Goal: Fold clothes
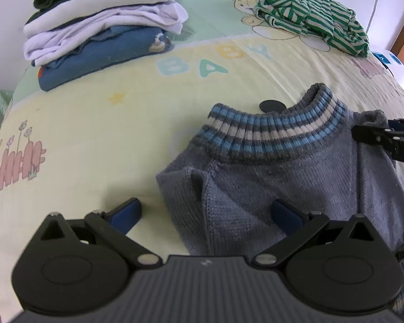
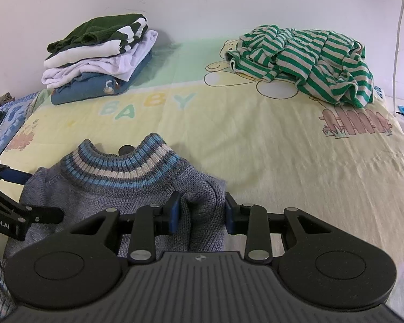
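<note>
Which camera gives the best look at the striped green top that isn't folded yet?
The right wrist view: the striped green top lies whole and large at the far right of the bed. The left wrist view shows the same crumpled heap smaller, squeezed toward the upper edge and more distorted.

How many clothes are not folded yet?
2: the gray sweater lies near the grippers, and the striped green top is crumpled at the bed's far right. The folded pile sits far left.

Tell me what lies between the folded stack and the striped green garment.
Only bare sheet with its BABY print lies between the stack and the striped garment; the right wrist view shows it.
</note>
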